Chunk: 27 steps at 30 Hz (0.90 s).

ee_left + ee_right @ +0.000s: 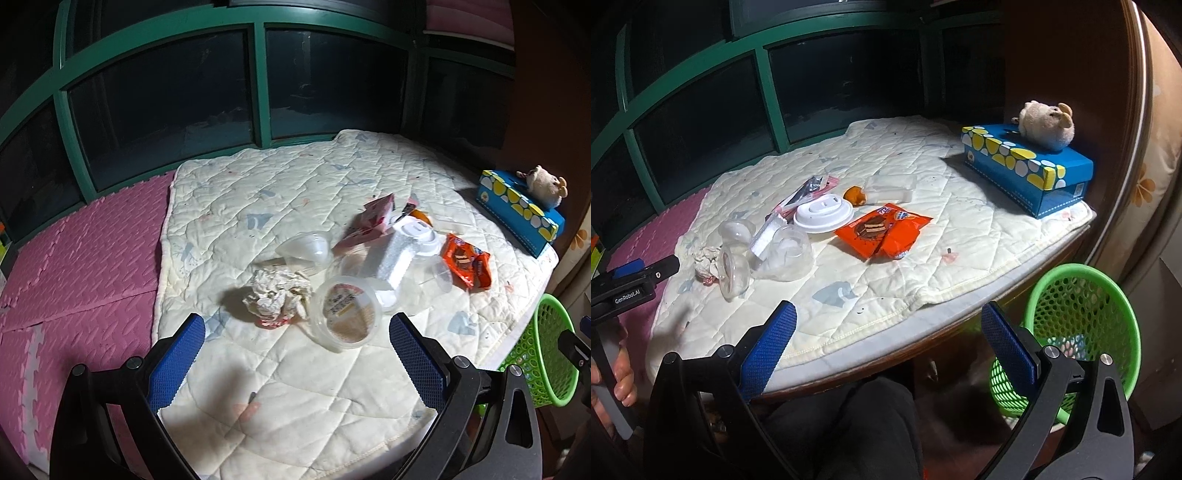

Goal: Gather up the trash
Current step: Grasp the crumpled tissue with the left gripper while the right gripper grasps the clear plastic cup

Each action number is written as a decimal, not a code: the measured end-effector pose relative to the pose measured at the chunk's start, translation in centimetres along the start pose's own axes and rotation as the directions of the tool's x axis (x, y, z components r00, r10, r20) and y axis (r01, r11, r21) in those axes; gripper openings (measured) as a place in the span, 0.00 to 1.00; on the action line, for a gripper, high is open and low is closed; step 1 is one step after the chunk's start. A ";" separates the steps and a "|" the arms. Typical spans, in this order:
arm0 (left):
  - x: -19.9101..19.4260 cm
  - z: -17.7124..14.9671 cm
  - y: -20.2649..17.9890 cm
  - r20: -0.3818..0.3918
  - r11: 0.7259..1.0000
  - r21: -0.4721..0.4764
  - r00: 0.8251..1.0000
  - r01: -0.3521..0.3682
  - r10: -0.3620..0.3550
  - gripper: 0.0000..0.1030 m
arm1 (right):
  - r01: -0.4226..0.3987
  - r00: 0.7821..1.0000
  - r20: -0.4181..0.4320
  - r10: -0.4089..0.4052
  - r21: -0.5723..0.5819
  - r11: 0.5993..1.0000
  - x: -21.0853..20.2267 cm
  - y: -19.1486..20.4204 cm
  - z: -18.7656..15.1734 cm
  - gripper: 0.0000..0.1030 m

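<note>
Trash lies in a cluster on a cream quilt [295, 387]: a crumpled tissue [275, 291], a round clear tub [345, 314] on its side, a clear cup [306, 245], a white lid [823, 214], a pink wrapper [369, 221] and an orange snack packet [882, 230]. A green mesh basket [1082, 332] stands below the quilt's right edge. My left gripper [297, 350] hangs open just short of the tissue and tub, nothing between its pads. My right gripper [888, 343] is open over the near quilt edge, with the basket at its right finger.
A blue spotted tissue box [1027, 170] with a small plush toy [1045, 123] on it sits at the far right. Pink foam mats [74, 266] cover the left side. Green-framed dark windows [258, 81] close off the back. A hand [620, 384] holds the left gripper's handle.
</note>
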<state>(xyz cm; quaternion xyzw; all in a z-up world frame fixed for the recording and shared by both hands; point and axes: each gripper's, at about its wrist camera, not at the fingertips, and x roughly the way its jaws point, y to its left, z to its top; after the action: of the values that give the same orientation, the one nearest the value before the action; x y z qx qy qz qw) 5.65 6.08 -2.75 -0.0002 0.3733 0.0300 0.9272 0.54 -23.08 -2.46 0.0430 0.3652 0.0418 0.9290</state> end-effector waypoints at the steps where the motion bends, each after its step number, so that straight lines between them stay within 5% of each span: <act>1: 0.2 0.0 0.3 -0.005 1.000 -0.005 1.000 -0.003 0.003 0.94 | -0.008 1.000 -0.004 0.008 -0.006 1.000 0.3 0.2 0.1 0.96; 13: 2.7 -0.6 3.4 -0.061 0.999 -0.046 0.998 -0.007 0.005 0.94 | -0.179 0.983 -0.063 0.175 -0.075 0.981 5.6 4.3 1.9 0.91; 27: 6.8 0.6 5.4 -0.115 0.997 -0.063 0.992 0.050 -0.057 0.93 | -0.282 0.952 -0.141 0.271 -0.066 0.957 12.5 7.4 3.9 0.77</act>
<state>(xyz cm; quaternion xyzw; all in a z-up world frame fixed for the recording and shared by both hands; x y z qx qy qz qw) 10.69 11.88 -6.89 -0.0400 0.4258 0.0164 0.9038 11.96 -14.61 -7.23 0.0513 0.4133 0.1899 0.8891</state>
